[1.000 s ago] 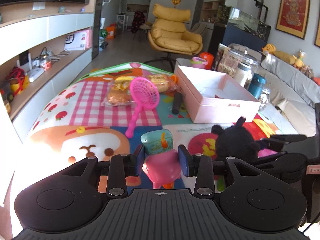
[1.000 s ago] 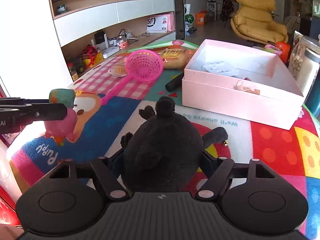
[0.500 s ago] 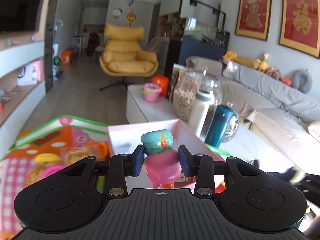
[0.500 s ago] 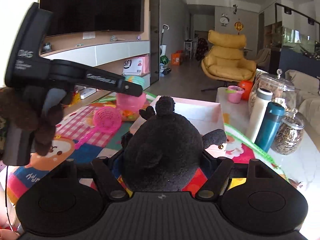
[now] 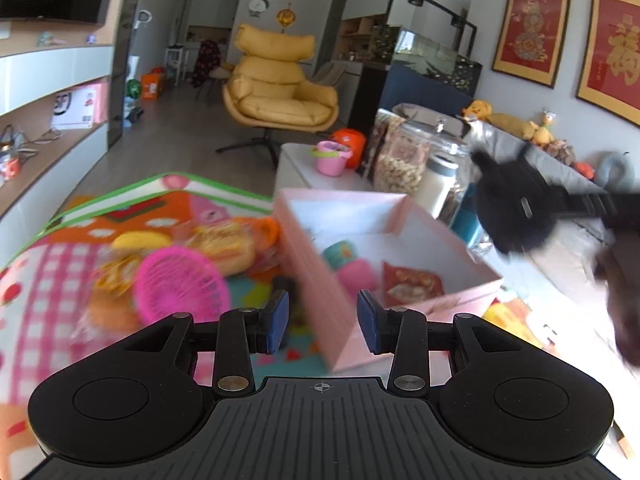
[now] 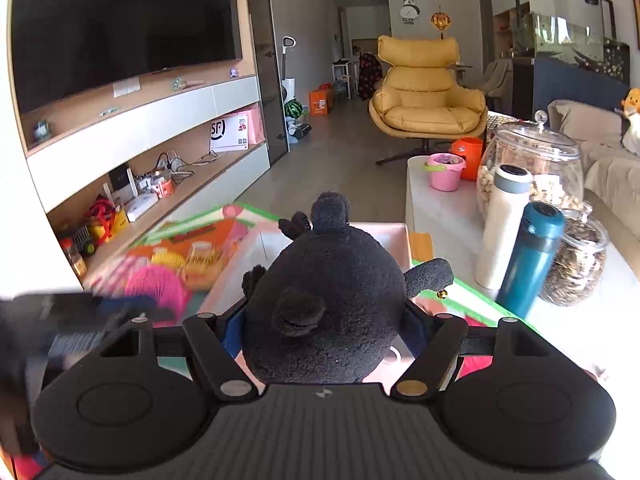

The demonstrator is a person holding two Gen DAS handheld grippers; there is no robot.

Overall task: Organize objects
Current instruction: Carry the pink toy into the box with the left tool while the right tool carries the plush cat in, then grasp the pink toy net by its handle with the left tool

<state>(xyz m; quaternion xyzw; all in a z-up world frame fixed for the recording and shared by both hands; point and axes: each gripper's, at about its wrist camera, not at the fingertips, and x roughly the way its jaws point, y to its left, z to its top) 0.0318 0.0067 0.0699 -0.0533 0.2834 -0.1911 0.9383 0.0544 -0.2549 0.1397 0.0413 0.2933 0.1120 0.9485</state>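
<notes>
My left gripper (image 5: 322,322) is empty, its two blue pads standing apart with nothing between them, hanging just above the near corner of the pink box (image 5: 352,344). Inside the box lies the pink and teal toy (image 5: 347,265), beside a red snack packet (image 5: 412,286), so that piece of the tidying looks finished. My right gripper (image 6: 324,332) is clamped on the black plush toy (image 6: 326,300), which bulges up between the pads and hides most of the view ahead; in the left camera the same plush (image 5: 510,210) hangs in the air above the far right side of the box, not yet inside it. Dropping it into the box seems to be the step in hand. On the colourful play mat (image 5: 60,264) to the left of the box, several things are left lying loose: a pink toy net (image 5: 180,284), wrapped buns (image 5: 224,248) and something yellow behind them, all blurred. These, I judge, are what remains to be gathered. Jars and flasks stand on the white table (image 6: 432,212) beyond.
</notes>
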